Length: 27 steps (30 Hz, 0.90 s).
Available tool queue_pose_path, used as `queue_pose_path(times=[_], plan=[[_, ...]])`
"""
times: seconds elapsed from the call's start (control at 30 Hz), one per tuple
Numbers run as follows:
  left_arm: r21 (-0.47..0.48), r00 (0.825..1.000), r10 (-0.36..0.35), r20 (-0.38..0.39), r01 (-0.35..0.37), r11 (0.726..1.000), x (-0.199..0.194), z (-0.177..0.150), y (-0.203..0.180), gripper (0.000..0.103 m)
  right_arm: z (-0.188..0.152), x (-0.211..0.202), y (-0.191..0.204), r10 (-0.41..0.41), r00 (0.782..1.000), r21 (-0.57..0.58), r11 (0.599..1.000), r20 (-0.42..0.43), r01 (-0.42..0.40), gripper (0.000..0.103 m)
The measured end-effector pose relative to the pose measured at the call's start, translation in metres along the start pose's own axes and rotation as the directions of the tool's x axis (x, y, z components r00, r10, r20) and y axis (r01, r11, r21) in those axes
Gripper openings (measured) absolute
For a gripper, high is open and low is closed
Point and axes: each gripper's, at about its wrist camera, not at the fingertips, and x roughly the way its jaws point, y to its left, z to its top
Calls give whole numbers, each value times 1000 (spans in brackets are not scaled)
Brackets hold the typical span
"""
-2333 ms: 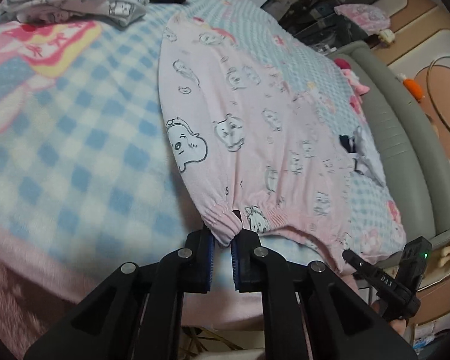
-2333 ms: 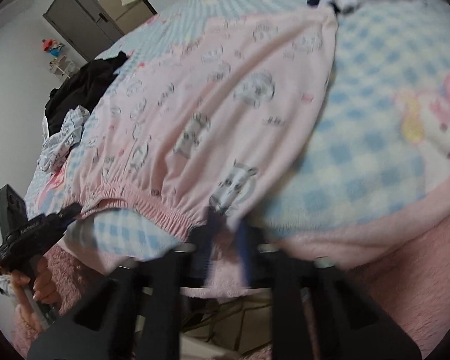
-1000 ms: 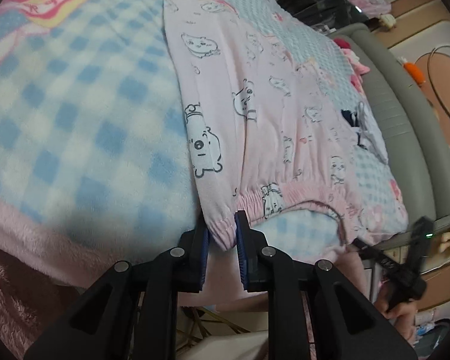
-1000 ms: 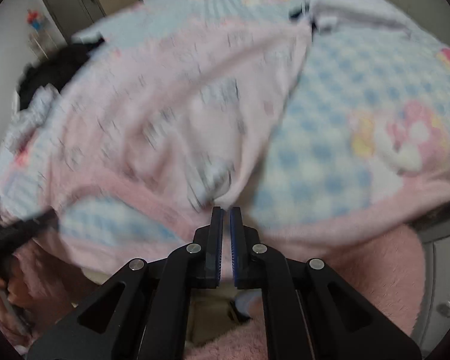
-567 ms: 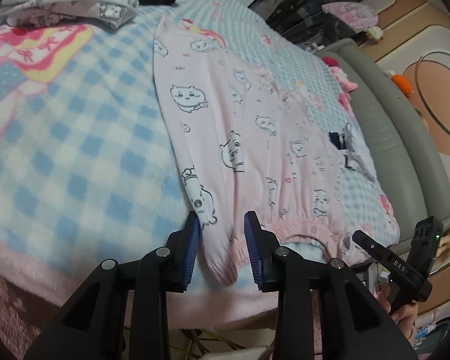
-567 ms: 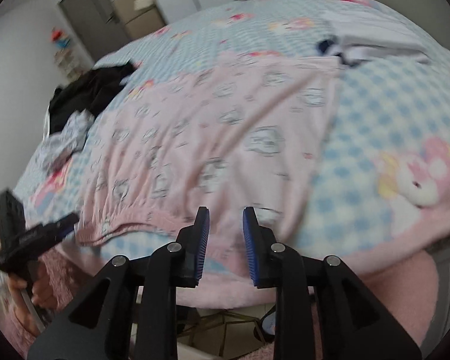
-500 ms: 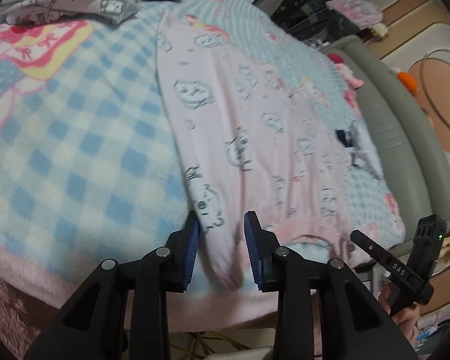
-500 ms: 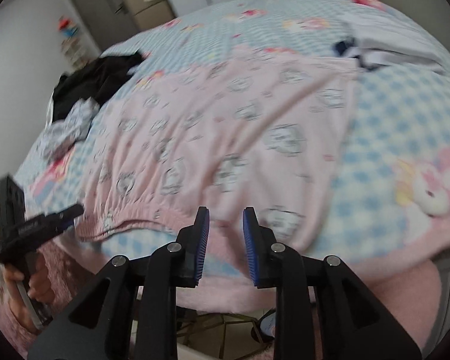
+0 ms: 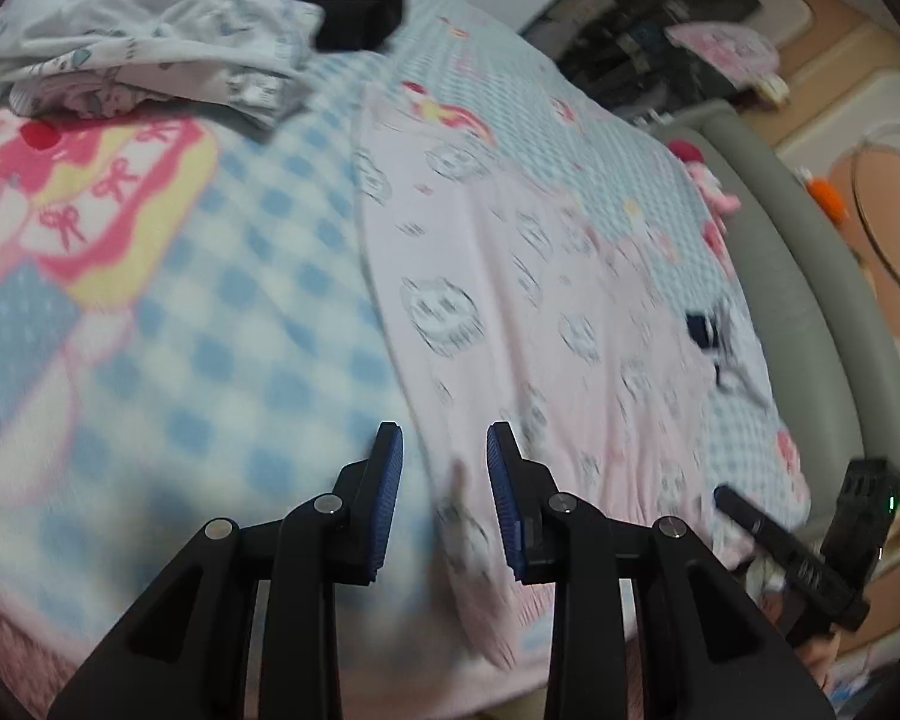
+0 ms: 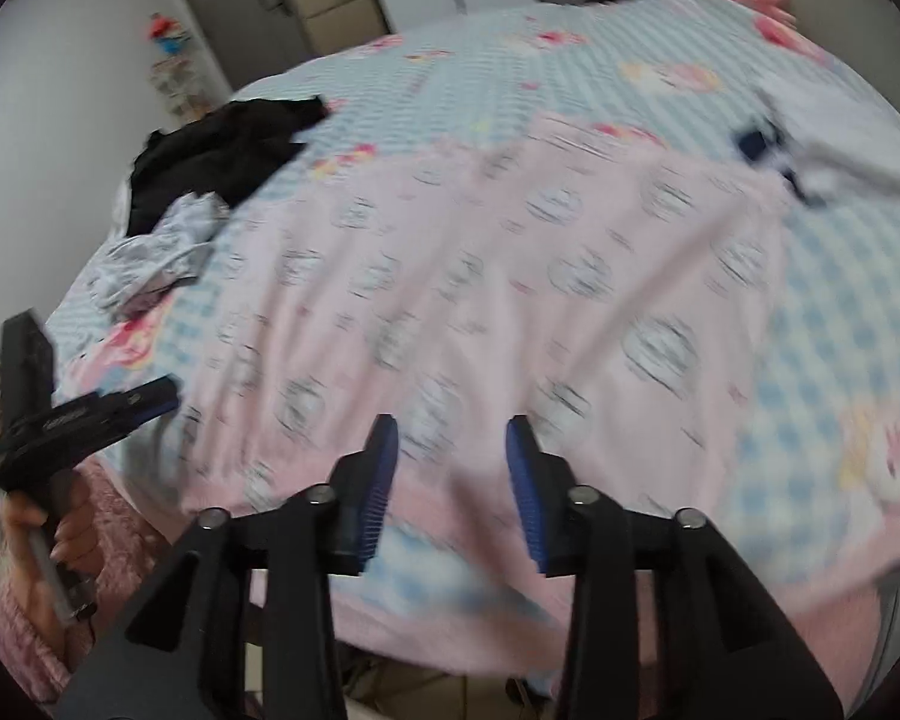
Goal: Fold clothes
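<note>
A: What has changed since two seconds ago?

B: Both grippers have let go. The left gripper (image 9: pixel 444 468) was clamped on the elastic hem of the pink pajama piece (image 9: pixel 528 276); now its blue pads stand apart with the hem loose below them. The right gripper (image 10: pixel 453 462) was pinched on the same hem and is now spread wide too, holding nothing.

A: Where is the garment?

B: Spread flat on the checked blanket (image 9: pixel 222 300) on the bed, its hem at the near edge, just under both grippers.

A: Anything else on the bed?

B: A crumpled grey-white garment (image 9: pixel 150 54) and a black garment (image 10: pixel 222 150) lie well apart from it, unmoved.
</note>
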Motion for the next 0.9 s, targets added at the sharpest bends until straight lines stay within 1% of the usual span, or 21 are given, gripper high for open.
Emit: queue_pose_path(times=[0.1, 0.13, 0.27, 0.33, 0.4, 0.43, 0.47, 0.53, 0.57, 0.63, 0.7, 0.77, 0.87, 0.9], plan=[[-37, 1000, -26, 4, 26, 999, 6, 14, 12, 31, 9, 28, 25, 32, 998, -47, 998, -44, -35, 39], [-36, 1000, -27, -14, 27, 999, 10, 14, 14, 31, 9, 38, 31, 34, 998, -54, 998, -59, -37, 39], [-51, 996, -58, -65, 54, 997, 29, 18, 16, 31, 10, 71, 44, -3, 995, -62, 998, -102, -3, 39], [-32, 995, -69, -68, 67, 997, 37, 21, 12, 28, 8, 81, 44, -13, 992, -57, 998, -124, 6, 39], [-16, 994, -89, -59, 88, 996, 41, 24, 7, 28, 6, 85, 43, -24, 990, -60, 998, -136, 16, 39], [-10, 994, -102, -50, 102, 995, 42, 25, 5, 25, 5, 86, 44, -31, 990, -68, 997, -135, 22, 39], [-4, 993, -107, -40, 107, 994, 41, 25, 2, 15, 6, 86, 44, -32, 990, -78, 997, -134, 22, 39], [26, 998, -66, -15, 66, 997, 39, 23, -1, 4, 7, 85, 44, -31, 991, -83, 996, -130, 20, 39], [43, 999, -38, -2, 38, 998, 37, 22, -3, 1, 9, 85, 44, -33, 991, -82, 996, -130, 22, 39], [49, 1000, 12, 26, -13, 999, 28, 20, -2, 1, 11, 86, 43, -41, 991, -77, 997, -129, 32, 39], [16, 997, 34, 67, -35, 999, 13, 17, 6, 1, 12, 85, 42, -49, 992, -71, 997, -120, 40, 39], [-8, 993, 73, 97, -72, 997, 3, 15, 12, 1, 9, 85, 40, -75, 993, -72, 995, -93, 68, 39], [-37, 996, 74, 48, -72, 997, 11, 16, 23, 2, 2, 98, 38, -118, 987, -125, 987, -109, 104, 40], [-70, 998, 46, 32, -44, 997, 12, 16, 29, 3, 3, 97, 37, -115, 987, -122, 987, -108, 102, 40]])
